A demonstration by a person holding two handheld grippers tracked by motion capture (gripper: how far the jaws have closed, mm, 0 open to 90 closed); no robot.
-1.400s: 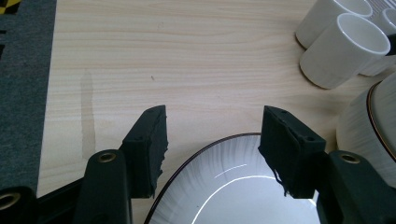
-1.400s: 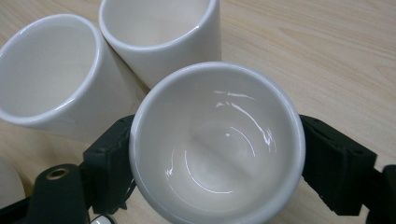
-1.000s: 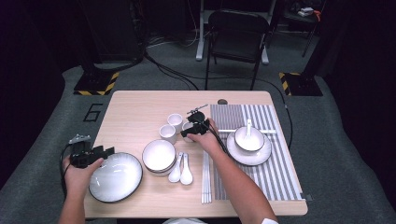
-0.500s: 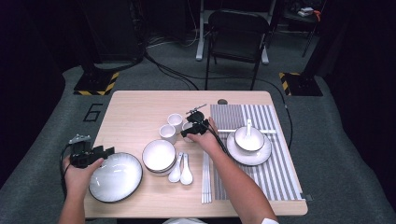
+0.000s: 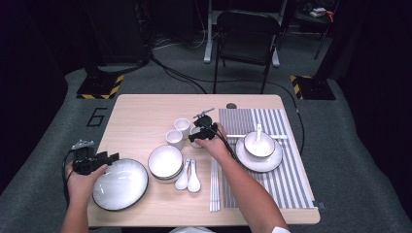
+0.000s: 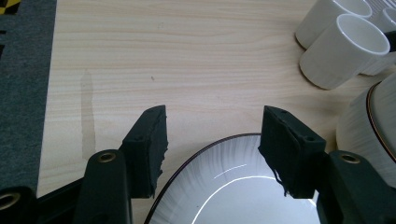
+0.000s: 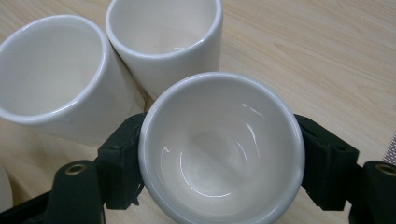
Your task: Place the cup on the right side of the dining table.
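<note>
**Your right gripper closes around a small white cup**

Your right gripper [image 7: 219, 154] has a small white cup [image 7: 222, 149] between its two black jaws, one pad against each side of the rim; the jaws have just been closing on it, and they now press the cup from both sides. Just beyond the fingertips stand two taller white cups [image 7: 163, 42], close together and right beside the held one. In the high view, the right gripper [image 5: 201, 133] sits at the left edge of the striped mat [image 5: 272, 160], with a plate and bowl [image 5: 259, 145] off to its right on that mat.

Your left gripper [image 6: 212, 140] rests with its jaws wide apart and nothing pressed between them. The rim of a dark-edged white plate [image 6: 229, 186] lies below and between the fingers, untouched by either pad. Farther from those fingers, toward the right gripper, sit stacked white bowls [image 5: 165, 162], two white spoons [image 5: 188, 177] and chopsticks [image 5: 214, 187] on the wooden table [image 5: 141, 116].
</note>
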